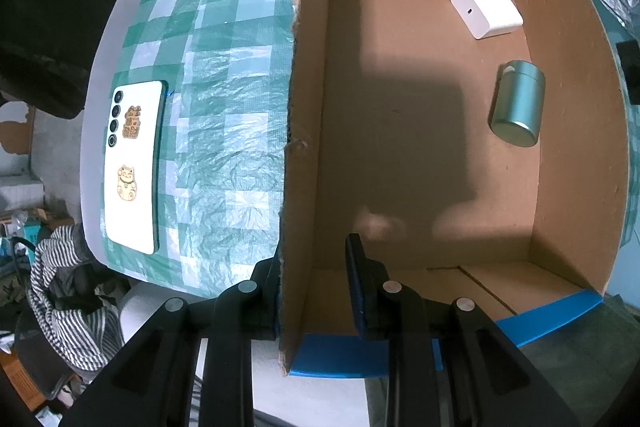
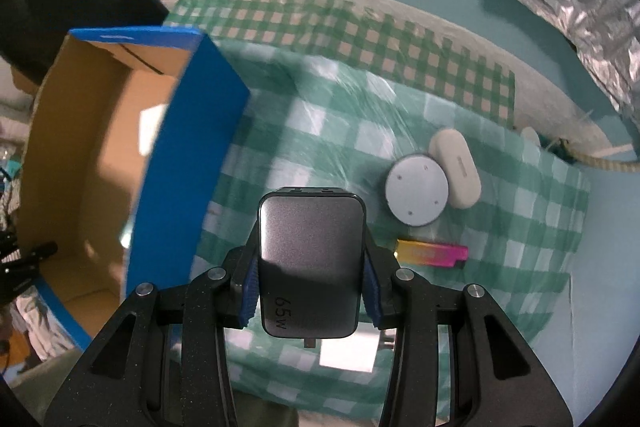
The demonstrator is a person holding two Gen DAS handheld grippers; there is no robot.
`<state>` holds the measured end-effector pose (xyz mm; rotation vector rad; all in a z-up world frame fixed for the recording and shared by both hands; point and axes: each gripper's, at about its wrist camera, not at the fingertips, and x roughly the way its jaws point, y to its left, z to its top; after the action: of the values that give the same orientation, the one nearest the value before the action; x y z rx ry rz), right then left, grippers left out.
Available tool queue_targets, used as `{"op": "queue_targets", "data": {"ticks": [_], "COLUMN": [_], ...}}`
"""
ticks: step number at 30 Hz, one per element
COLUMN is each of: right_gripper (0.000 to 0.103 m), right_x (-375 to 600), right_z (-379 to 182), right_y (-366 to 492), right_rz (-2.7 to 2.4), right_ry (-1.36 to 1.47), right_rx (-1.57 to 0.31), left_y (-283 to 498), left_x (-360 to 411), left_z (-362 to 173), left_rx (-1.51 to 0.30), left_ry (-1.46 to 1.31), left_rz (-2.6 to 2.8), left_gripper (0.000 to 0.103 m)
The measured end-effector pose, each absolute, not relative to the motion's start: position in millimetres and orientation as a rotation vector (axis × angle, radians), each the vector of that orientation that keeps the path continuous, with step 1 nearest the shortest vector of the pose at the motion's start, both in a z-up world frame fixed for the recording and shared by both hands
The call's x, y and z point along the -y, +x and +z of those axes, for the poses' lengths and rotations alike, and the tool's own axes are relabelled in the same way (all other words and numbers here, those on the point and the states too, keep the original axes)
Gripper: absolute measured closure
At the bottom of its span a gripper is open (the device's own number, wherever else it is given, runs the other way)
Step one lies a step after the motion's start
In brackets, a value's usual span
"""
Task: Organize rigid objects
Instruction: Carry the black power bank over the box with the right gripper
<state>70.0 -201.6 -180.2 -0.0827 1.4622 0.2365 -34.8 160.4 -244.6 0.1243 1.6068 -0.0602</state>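
Gripping grey charger [image 2: 311, 259] in right tongs [image 2: 311, 291]; long axis along fingers.

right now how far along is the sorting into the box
Done: a white charger and a green tin lie in the cardboard box. In hand: the right gripper holds a grey charger; the left gripper pinches the box wall. Left on the tablecloth: phone, round disc, white case, pink stick.

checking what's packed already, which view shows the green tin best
The left wrist view: the green tin lies on its side on the cardboard box floor, near the white charger, fully visible. The right wrist view shows only part of the box interior; the tin isn't visible there.
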Motion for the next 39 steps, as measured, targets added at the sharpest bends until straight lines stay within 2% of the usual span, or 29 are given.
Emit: {"op": "queue_targets", "data": {"ticks": [18, 39], "right_gripper": [0.062, 0.062], "right_x": [112.0, 42.2], "right_z": [-139.7, -195.4], "right_y": [97.2, 108.4], "right_rz": [0.413, 0.499], "right_ry": [-0.224, -0.364], "right_rx": [-1.371, -1.449], "left_y": [-38.2, -36.5], "left_x": [-159.6, -162.8], "left_z": [-250.8, -248.5], "left_rx": [-1.61, -1.611], "left_ry": [0.125, 0.123], "left_rz": [-0.065, -0.068], "left_gripper": [0.078, 0.078]}}
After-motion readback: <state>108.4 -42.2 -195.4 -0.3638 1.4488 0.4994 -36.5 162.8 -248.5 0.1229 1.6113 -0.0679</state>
